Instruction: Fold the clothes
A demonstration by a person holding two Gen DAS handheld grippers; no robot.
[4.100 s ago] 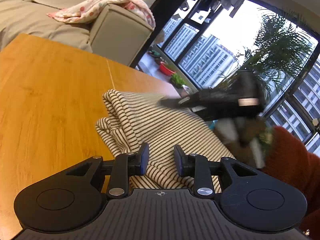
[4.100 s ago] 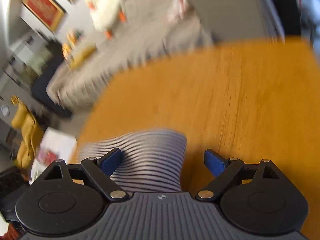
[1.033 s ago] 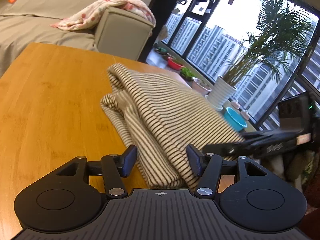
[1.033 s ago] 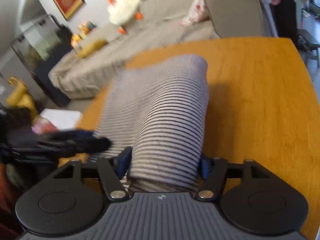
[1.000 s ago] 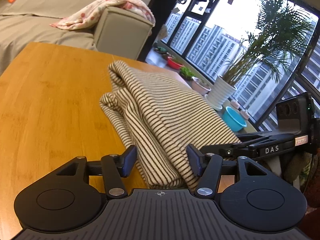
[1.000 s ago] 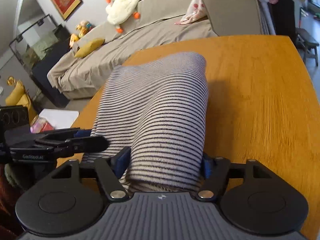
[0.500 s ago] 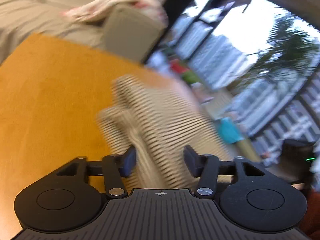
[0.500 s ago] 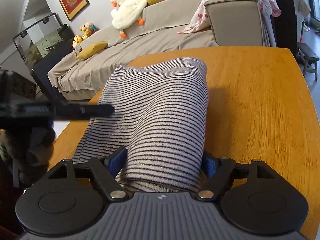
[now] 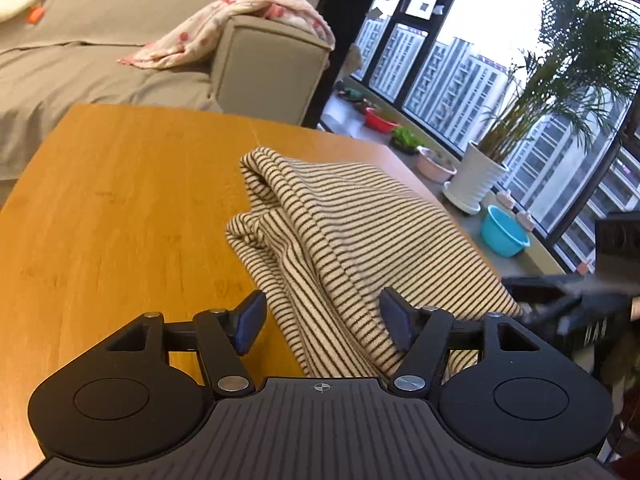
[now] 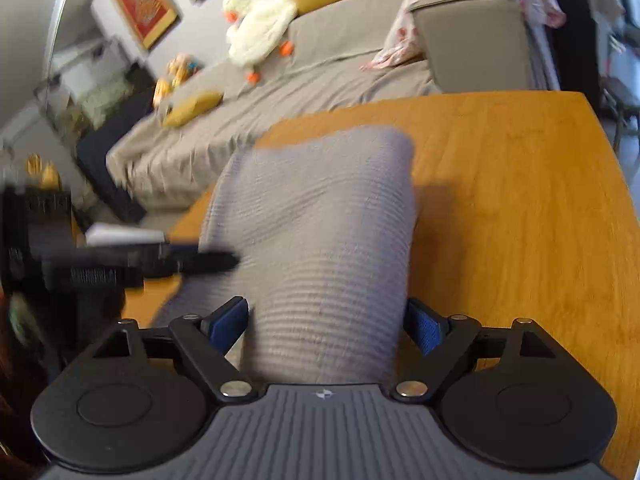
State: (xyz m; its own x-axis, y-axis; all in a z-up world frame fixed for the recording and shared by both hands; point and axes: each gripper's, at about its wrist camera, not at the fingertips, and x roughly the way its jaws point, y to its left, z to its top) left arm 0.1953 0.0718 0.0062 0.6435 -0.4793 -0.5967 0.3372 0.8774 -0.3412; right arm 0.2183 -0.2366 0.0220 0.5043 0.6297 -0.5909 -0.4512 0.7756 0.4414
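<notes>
A folded cream garment with thin dark stripes (image 9: 352, 236) lies on the orange wooden table (image 9: 120, 200). My left gripper (image 9: 322, 322) is open, its blue-padded fingers either side of the garment's near end, not pressing it. In the right wrist view the same garment (image 10: 320, 232) is blurred; my right gripper (image 10: 326, 322) is open with the cloth's near end between its fingers. Each gripper shows at the other view's edge: the right one (image 9: 576, 304), the left one (image 10: 120, 256).
A beige sofa (image 9: 100, 40) with a pink spotted blanket (image 9: 228, 24) stands past the table's far edge. A window sill holds a potted palm (image 9: 476, 184) and a blue bowl (image 9: 502, 236). A white plush duck (image 10: 260, 28) lies on the sofa.
My right gripper's jaws have widened off the garment's end. My left gripper stayed open and pulled back slightly. The garment lies in the same place on the table.
</notes>
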